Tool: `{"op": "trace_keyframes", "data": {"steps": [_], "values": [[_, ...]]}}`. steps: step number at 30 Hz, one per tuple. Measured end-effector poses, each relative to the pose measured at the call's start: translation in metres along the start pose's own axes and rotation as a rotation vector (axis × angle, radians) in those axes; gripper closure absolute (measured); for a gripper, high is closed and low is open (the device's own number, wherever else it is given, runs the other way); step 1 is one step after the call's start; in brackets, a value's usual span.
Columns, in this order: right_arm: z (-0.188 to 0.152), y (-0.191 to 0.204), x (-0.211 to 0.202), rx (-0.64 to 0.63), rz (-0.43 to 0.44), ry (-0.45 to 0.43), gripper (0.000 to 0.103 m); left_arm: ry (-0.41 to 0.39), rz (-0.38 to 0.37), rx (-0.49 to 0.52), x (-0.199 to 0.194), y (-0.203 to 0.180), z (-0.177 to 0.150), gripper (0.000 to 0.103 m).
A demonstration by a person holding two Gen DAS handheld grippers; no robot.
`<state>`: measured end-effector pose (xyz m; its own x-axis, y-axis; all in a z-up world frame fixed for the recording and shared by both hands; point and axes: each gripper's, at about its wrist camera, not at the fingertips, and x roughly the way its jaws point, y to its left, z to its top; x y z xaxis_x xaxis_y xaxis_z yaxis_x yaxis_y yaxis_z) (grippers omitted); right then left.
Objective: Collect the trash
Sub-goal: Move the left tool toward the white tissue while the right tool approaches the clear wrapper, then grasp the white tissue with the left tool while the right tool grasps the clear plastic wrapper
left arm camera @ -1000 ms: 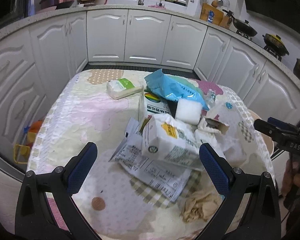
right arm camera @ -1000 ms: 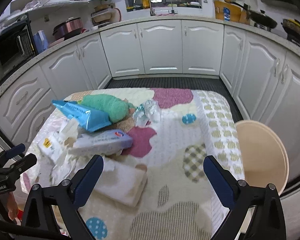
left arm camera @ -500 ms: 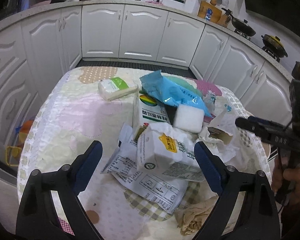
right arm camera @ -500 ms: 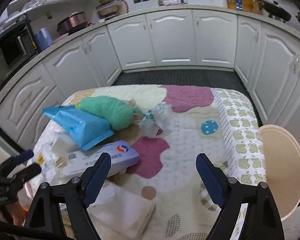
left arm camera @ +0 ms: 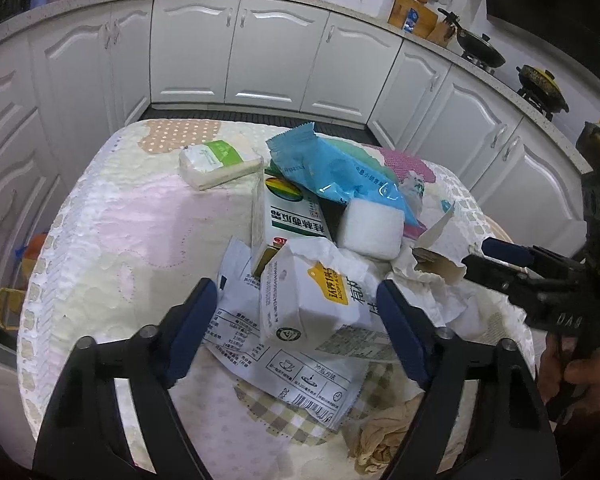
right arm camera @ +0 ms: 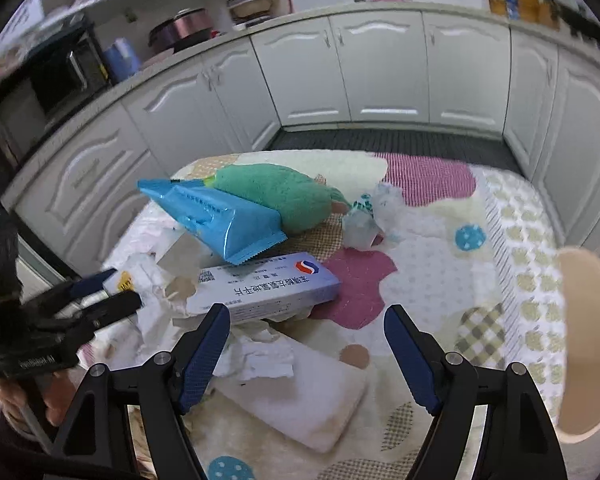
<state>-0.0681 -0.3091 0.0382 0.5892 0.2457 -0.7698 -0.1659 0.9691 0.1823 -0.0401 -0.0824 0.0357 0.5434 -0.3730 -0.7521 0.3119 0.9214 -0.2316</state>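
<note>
Both grippers have moved in closer over the trash pile since a second ago.

Spread wide and empty, the left gripper (left arm camera: 296,316) has its blue pads on either side of a torn white carton (left arm camera: 312,300), not touching it, above a flat printed wrapper (left arm camera: 284,364) on the tabletop (left arm camera: 140,232). Equally wide and empty, the right gripper (right arm camera: 306,344) hovers just short of a long blue-white box (right arm camera: 268,286), with a blue packet (right arm camera: 216,216) and a green towel (right arm camera: 280,196) beyond and a white pad (right arm camera: 300,392) beneath it.

Quilted table (left arm camera: 112,240) bearing wrappers (left arm camera: 300,364)
</note>
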Motion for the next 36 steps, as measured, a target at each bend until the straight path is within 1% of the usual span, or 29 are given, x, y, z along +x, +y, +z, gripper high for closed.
{"op": "trace_keyframes", "data": {"steps": [1, 4, 9, 12, 15, 18, 21, 22, 23, 24, 25, 27, 28, 29, 30, 33, 36], "values": [[-0.002, 0.001, 0.002, -0.017, -0.010, 0.002, 0.025, 0.005, -0.002, 0.002, 0.001, -0.001, 0.000, 0.031], [-0.006, -0.007, 0.015, -0.026, -0.040, 0.038, 0.025, 0.005, -0.010, 0.007, 0.001, 0.000, 0.000, 0.032], [-0.001, -0.017, 0.036, -0.018, -0.027, 0.086, 0.026, 0.004, -0.008, 0.005, 0.001, 0.000, 0.002, 0.032], [0.006, -0.026, 0.037, 0.020, -0.024, 0.064, 0.027, 0.008, -0.011, -0.003, 0.002, 0.000, 0.003, 0.032], [0.022, -0.047, 0.041, 0.108, -0.018, 0.036, 0.027, 0.017, -0.019, -0.019, 0.004, -0.001, 0.004, 0.032], [0.039, -0.058, 0.053, 0.136, -0.071, 0.025, 0.027, 0.028, -0.031, -0.037, 0.007, 0.001, 0.005, 0.032], [0.054, -0.062, 0.067, 0.157, -0.081, 0.022, 0.027, 0.033, -0.034, -0.029, 0.010, -0.002, 0.004, 0.032], [0.059, -0.064, 0.075, 0.156, -0.080, 0.028, 0.030, 0.035, -0.039, -0.023, 0.011, -0.004, 0.003, 0.041], [0.062, -0.063, 0.082, 0.153, -0.063, 0.035, 0.041, 0.037, -0.051, -0.018, 0.012, -0.005, 0.003, 0.044], [0.063, -0.063, 0.087, 0.158, -0.036, 0.042, 0.046, 0.031, -0.048, -0.017, 0.011, -0.007, 0.003, 0.046], [0.062, -0.064, 0.092, 0.173, -0.021, 0.054, 0.055, 0.021, -0.045, -0.019, 0.009, -0.007, 0.004, 0.050], [0.059, -0.064, 0.089, 0.188, -0.012, 0.044, 0.062, 0.010, -0.051, -0.038, 0.003, -0.004, 0.004, 0.059], [0.057, -0.065, 0.085, 0.188, -0.014, 0.034, 0.070, 0.008, -0.058, -0.047, 0.001, -0.002, 0.004, 0.062], [0.055, -0.065, 0.080, 0.186, -0.014, 0.027, 0.081, 0.011, -0.074, -0.059, -0.003, 0.001, 0.005, 0.064], [0.053, -0.065, 0.073, 0.185, -0.011, 0.020, 0.084, 0.018, -0.089, -0.067, -0.006, 0.003, 0.005, 0.065], [0.044, -0.067, 0.056, 0.182, -0.011, -0.007, 0.084, 0.031, -0.102, -0.070, -0.015, 0.006, 0.003, 0.067], [0.037, -0.068, 0.041, 0.187, -0.002, -0.028, 0.085, 0.021, -0.101, -0.058, -0.022, 0.002, -0.003, 0.067]]}}
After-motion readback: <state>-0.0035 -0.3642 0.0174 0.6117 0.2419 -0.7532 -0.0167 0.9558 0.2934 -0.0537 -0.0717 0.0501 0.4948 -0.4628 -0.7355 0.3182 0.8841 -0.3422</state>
